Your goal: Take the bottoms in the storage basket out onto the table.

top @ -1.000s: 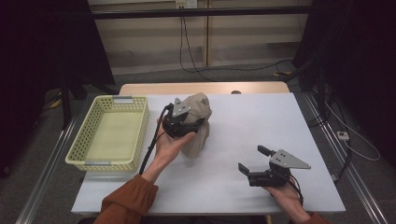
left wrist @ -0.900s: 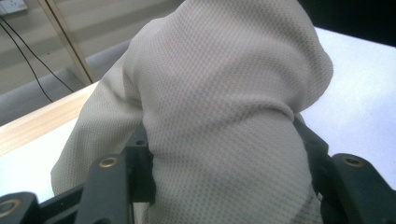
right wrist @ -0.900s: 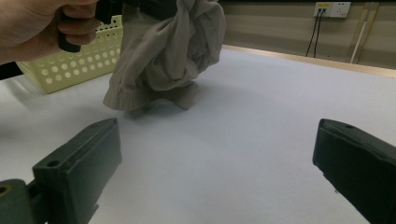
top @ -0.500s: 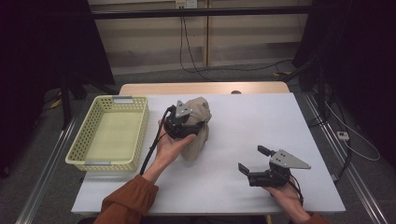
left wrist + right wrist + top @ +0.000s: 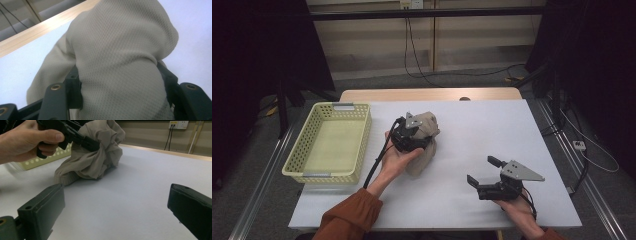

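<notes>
Beige knitted cloth [image 5: 424,142], bunched into a soft heap, sits near the middle of the white table [image 5: 492,130], with its lower end on the tabletop and its upper part lifted in a grip. And the left gripper [image 5: 412,137] has it: in the left gripper view the waffle-textured fabric [image 5: 117,57] bulges up between the two black jaws, which are clamped on a thick fold, though they have just been easing apart a touch with the cloth between them. From the right gripper view you can see the person's left hand [image 5: 27,141] wrapped round the gripper's body, its jaws biting into the crumpled top of the cloth [image 5: 92,157]. Over to the right, well apart from the cloth, the right gripper [image 5: 484,172] rests low over the table near the front edge, its jaws spread wide with nothing between them. Off to the left stands a pale yellow-green basket [image 5: 297,157], just beside the table's left edge.
</notes>
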### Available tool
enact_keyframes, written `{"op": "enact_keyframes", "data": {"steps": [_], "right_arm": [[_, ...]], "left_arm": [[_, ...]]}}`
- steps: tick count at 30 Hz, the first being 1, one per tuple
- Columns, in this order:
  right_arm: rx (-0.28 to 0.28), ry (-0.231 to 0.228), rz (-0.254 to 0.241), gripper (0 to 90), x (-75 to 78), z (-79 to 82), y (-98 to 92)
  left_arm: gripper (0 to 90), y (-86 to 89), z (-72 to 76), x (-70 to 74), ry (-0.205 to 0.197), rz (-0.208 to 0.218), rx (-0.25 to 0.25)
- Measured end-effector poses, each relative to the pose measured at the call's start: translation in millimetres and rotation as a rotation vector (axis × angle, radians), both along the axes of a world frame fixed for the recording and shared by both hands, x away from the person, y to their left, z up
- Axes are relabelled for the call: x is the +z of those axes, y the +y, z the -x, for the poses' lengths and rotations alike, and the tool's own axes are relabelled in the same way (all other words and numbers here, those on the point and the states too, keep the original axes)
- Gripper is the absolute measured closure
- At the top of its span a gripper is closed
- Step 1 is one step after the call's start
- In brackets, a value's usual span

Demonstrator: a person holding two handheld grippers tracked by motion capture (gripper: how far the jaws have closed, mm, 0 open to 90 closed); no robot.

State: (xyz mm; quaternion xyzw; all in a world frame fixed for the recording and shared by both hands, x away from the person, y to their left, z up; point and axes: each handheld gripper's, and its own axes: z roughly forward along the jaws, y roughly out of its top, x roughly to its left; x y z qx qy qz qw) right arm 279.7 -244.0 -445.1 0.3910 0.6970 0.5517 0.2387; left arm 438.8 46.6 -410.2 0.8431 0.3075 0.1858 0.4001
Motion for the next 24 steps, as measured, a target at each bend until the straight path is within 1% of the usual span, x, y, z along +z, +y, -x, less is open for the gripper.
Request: {"op": "enact_keyframes", "data": {"steps": [2,3,5,8,9,11,13,16,20,21,23,24], "right_arm": [[0.001,-0.001,0.0,1.0,0.0,0.0,0.2],[0.002,-0.001,-0.001,1.0,-0.1,-0.2,0.1],[-0.001,0.002,-0.004,1.0,-0.1,-0.2,0.2],[-0.001,0.002,-0.004,1.0,-0.1,-0.2,0.3],[-0.001,0.001,-0.004,1.0,-0.2,-0.2,0.3],[0.0,0.002,-0.004,1.0,-0.2,-0.3,0.4],[0.0,0.003,-0.003,1.0,-0.2,-0.3,0.4],[0.001,0.003,-0.001,1.0,-0.4,-0.5,0.3],[0.0,0.003,-0.004,1.0,-0.3,-0.4,0.4],[0.0,0.004,-0.004,1.0,-0.3,-0.4,0.5],[0.002,0.003,0.0,1.0,-0.4,-0.4,0.4],[0.003,0.004,0.001,1.0,-0.4,-0.4,0.4]], "left_arm": [[38.8,0.0,-0.7,-1.1,0.008,-0.007,-0.002],[38.7,-0.2,-1.0,-1.8,0.011,-0.001,-0.002],[38.5,0.3,-1.7,-2.4,0.012,-0.005,0.002],[37.6,1.1,-3.4,-4.1,0.028,-0.005,0.008],[37.2,1.2,-4.1,-5.1,0.033,-0.016,0.007],[36.9,1.7,-5.1,-6.9,0.041,-0.025,0.014],[36.2,2.6,-6.1,-8.1,0.047,-0.018,0.017],[35.7,4.4,-7.8,-9.3,0.052,-0.019,0.021],[33.2,5.3,-10.6,-12.7,0.078,-0.029,0.019],[32.4,5.4,-11.4,-13.7,0.085,-0.026,0.017],[31.1,5.4,-12.1,-14.8,0.096,-0.021,0.024],[30.6,5.4,-12.3,-15.0,0.097,-0.026,0.028]]}}
